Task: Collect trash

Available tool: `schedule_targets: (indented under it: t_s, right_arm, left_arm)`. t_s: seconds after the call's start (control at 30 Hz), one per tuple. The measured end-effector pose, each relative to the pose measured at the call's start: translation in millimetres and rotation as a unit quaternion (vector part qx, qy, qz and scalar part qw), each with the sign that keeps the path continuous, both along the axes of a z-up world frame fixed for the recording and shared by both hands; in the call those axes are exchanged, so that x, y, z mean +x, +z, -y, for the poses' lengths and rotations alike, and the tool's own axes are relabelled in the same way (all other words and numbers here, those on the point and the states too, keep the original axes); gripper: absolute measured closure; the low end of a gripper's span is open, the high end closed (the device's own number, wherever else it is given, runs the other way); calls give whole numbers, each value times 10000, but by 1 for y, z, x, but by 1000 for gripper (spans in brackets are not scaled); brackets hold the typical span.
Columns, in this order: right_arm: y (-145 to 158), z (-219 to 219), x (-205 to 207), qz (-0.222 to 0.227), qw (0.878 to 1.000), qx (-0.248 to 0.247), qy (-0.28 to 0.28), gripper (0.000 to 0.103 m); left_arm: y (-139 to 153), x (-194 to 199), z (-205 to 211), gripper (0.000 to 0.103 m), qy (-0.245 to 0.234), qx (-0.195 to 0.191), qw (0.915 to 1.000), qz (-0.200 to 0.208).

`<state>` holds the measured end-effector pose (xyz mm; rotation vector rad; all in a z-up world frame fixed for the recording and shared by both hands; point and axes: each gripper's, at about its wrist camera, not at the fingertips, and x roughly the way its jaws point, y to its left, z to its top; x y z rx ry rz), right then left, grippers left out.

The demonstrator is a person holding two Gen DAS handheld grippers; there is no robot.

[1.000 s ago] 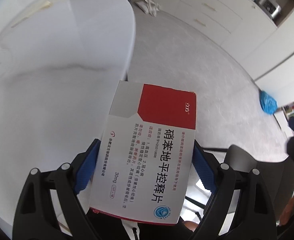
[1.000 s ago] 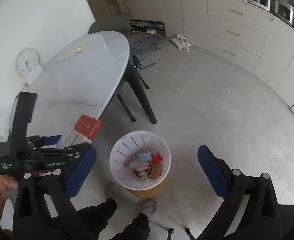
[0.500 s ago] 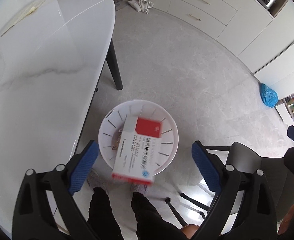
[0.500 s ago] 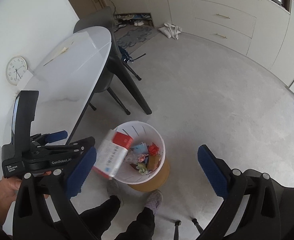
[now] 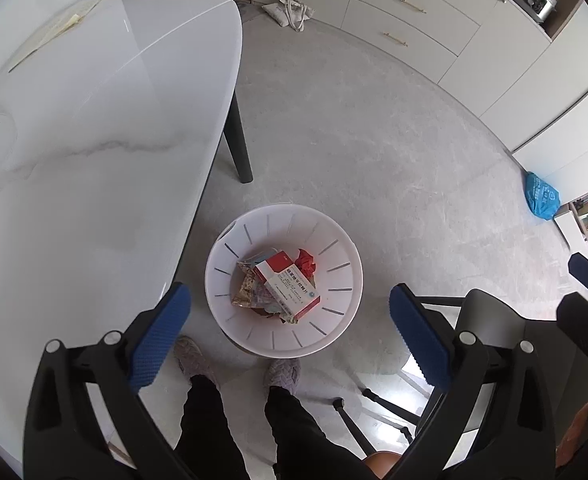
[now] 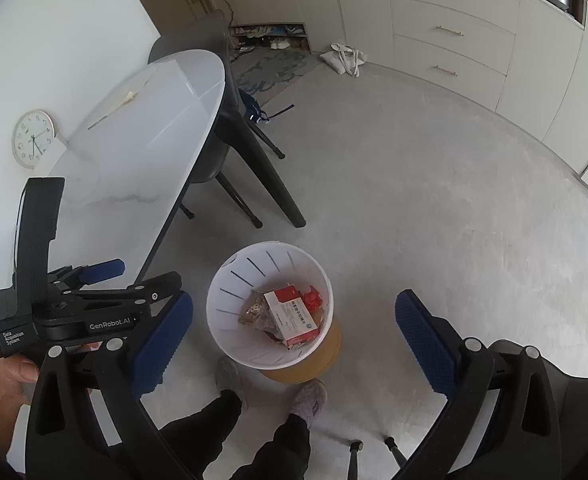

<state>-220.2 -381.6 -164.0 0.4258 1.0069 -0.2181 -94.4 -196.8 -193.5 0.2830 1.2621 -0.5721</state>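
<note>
down on the grey floor, at about 6 o'clock of the left wrist view, sits the white trash bin (image 5: 250,236), its slotted wall flaring up toward the camera. inside it the red and white medicine box (image 5: 290,286) lies tilted on top of the other rubbish, with a crumpled red wrapper (image 5: 306,261) at its 1 o'clock and a brownish snack packet (image 5: 246,290) at its 9 o'clock. the left gripper (image 5: 290,328) hangs above the bin with its blue pads spread wide and nothing between them; the bin shows in the gap. the right gripper (image 6: 294,332) is likewise spread wide and holds nothing, and the bin with the box (image 6: 292,316) shows between its fingers. from the right wrist view the left gripper's black body (image 6: 74,304) appears at 9 o'clock, beside the edge of the white marble table (image 6: 134,152). a dark chair (image 6: 214,148) stands tucked under the table at 11 o'clock. two slippered feet (image 5: 282,374) stand just below the bin at 6 o'clock. a blue bag (image 5: 541,196) lies on the floor at 3 o'clock, well apart from the bin.
</note>
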Motion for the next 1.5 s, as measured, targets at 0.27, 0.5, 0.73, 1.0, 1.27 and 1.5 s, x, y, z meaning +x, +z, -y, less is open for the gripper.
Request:
schedule_targets:
  t_s: [0.27, 0.5, 0.73, 1.0, 1.27, 1.5]
  right_arm:
    - [-12, -21, 21, -328, 9986, -256, 315, 2]
    - [-43, -70, 55, -762, 9936, -195, 813, 3]
    - [0, -131, 93, -363, 9922, -246, 1171, 3]
    - [104, -205, 132, 661, 9826, -848, 1512, 2]
    - [216, -242, 152, 1734, 9643, -1240, 1572, 2]
    - [281, -255, 183, 2144, 9548, -1451, 1458, 2]
  left_arm:
    - [33, 2, -25, 8, 223, -16, 9992, 337]
    - [55, 3, -75, 8, 591, 150, 9960, 650]
    - [104, 15, -139, 8, 1164, 60, 9875, 1063]
    - [182, 43, -221, 8, 2038, -213, 9639, 1698]
    - [265, 67, -268, 8, 2378, -337, 9367, 2547]
    - [319, 93, -285, 8, 2774, -240, 9112, 3035]
